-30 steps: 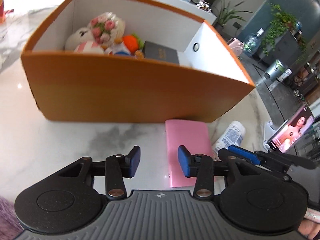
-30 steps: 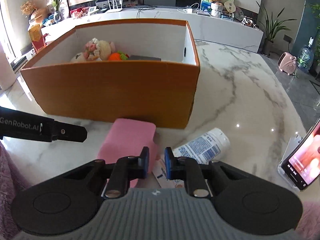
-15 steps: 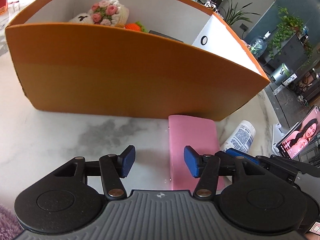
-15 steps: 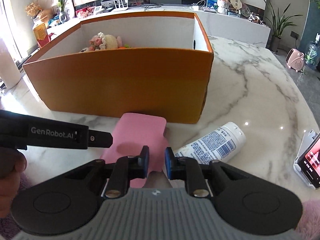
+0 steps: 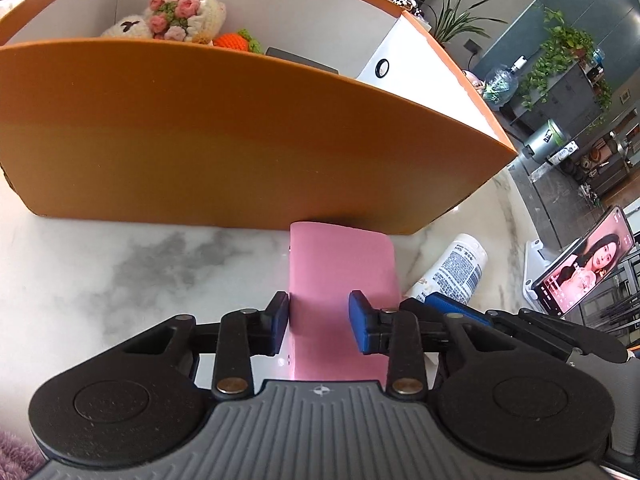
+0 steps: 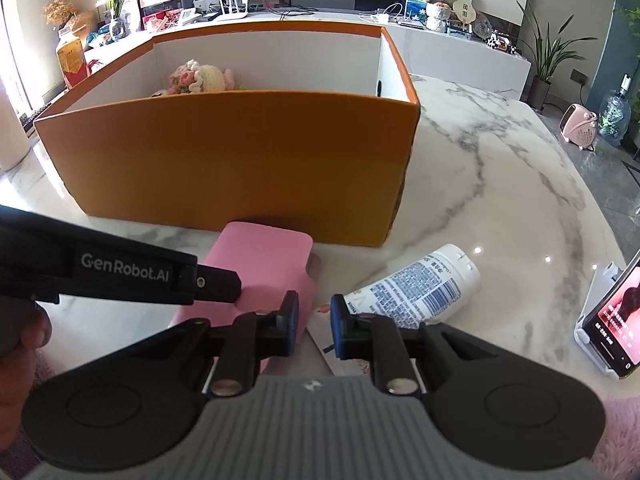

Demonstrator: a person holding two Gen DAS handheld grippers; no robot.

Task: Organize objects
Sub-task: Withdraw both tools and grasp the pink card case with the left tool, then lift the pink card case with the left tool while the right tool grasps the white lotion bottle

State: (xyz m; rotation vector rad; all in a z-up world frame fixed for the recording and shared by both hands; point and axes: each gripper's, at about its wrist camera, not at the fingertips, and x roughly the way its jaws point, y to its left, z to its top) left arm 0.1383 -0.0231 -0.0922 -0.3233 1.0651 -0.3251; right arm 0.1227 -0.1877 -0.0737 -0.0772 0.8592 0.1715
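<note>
- Left gripper (image 5: 318,322): its jaws have just been closing on the pink case (image 5: 340,280), and the blue pads now stand against its two long sides.
- Right gripper (image 6: 315,322): jaws narrowly spread, nothing clearly pinched; whether they touch the thin flat item under them cannot be told.
- The case lies on the white marble surface (image 6: 500,184), far end at the foot of the orange box (image 6: 240,160).
- A white tube (image 6: 420,288) lies just right of the case; a phone (image 6: 616,320) on a stand sits near the right edge.
- The box holds crochet toys (image 5: 180,16).
- Beyond: a long white counter (image 6: 460,56) with clutter, potted plants (image 6: 548,56), a pink heater (image 6: 580,126) on the floor.
</note>
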